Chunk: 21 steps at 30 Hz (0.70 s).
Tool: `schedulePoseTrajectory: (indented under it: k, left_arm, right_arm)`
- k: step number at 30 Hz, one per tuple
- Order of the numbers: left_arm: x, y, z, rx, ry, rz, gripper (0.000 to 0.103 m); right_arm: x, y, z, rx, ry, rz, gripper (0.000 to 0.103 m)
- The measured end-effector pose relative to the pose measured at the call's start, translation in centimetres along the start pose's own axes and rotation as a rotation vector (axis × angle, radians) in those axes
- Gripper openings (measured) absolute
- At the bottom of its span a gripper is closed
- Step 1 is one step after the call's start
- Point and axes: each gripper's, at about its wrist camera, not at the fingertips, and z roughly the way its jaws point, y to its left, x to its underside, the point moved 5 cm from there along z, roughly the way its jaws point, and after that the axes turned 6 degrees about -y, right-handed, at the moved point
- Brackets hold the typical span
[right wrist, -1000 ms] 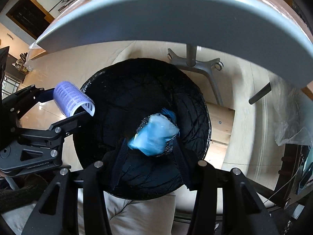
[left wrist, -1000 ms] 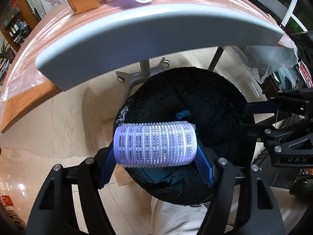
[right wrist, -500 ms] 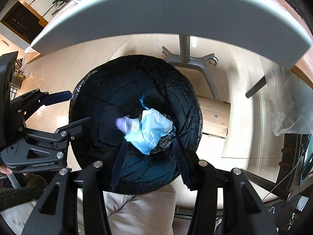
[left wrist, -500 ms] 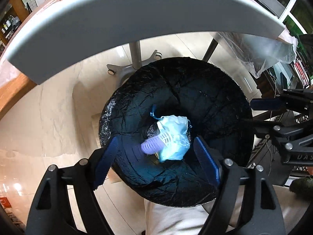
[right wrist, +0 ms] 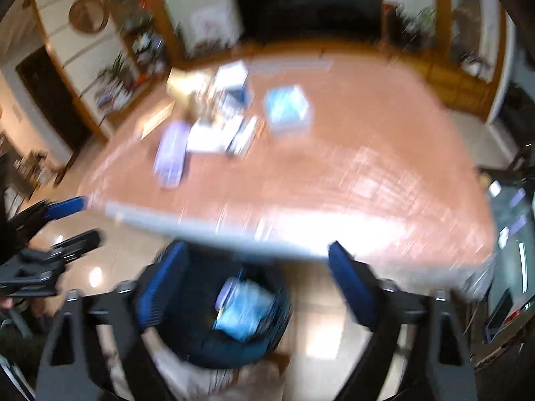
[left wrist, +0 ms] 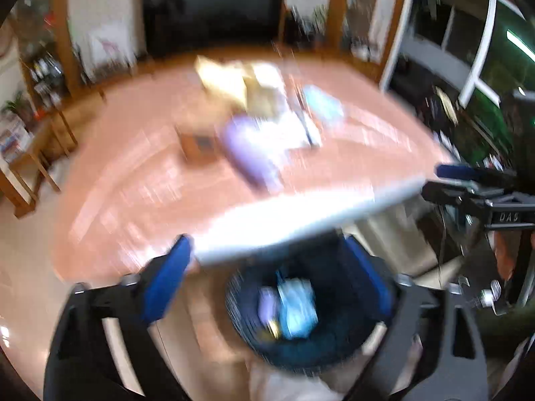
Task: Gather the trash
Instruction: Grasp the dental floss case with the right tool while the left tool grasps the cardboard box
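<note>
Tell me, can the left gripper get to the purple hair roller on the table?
Probably yes. The left gripper is open and empty, and the purple hair roller lies uncovered on the table near its front edge, beside some boxes.

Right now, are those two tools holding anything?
Left tool: open, empty; its jaws have just been opening.
Right tool: open, empty; its jaws have just been opening.

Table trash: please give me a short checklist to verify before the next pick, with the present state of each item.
1. Left gripper open, nothing between its jaws: ok.
2. Right gripper open, nothing held: ok.
3. Blue wad and purple roller lie inside the black bin: ok.
4. Another purple roller left on the table: ok.
5. Sharp view for aiming: not ok, blurred.
</note>
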Motion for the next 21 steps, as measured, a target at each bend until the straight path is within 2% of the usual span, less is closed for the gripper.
schedulePoseTrajectory:
  k: [2, 8, 11, 15, 18, 21]
  left_arm:
    - [-1.9, 1.3, 0.3, -0.028, -0.040, -0.013, 0.102]
    - [-4.8, 4.8, 4.3, -0.096, 0.002, -0.033, 0.102]
    - [-5.4, 5.6, 6.7, -0.062, 0.041, -0.045, 0.102]
    - [-6.2, 5.8, 8.8, -0.058, 0.067, -0.008, 0.102]
    - [-6.7, 5.9, 10.1, -0.059, 0.079, 0.016, 0.099]
    - [-7.1, 6.5, 10.9, -0.068, 0.092, 0.025, 0.088]
  right_arm:
    - [-2.4, -0.9, 0.2, 0.041, -0.052, 0.018, 0.099]
    - [-7.1, -2.1, 3.1, 0.036, -0.074, 0.044, 0.099]
    - [-8.7, -1.6, 6.0, 0.053, -0.052, 0.006, 0.099]
    - [-9.5, -1.3, 10.1, 0.087, -0.001, -0.030, 0.098]
    - [-10.2, -1.2, 12.5, 0.091, 0.037, -0.043, 0.093]
    - [-10.4, -1.0, 14.3, 0.105, 0.069, -0.061, 0.082]
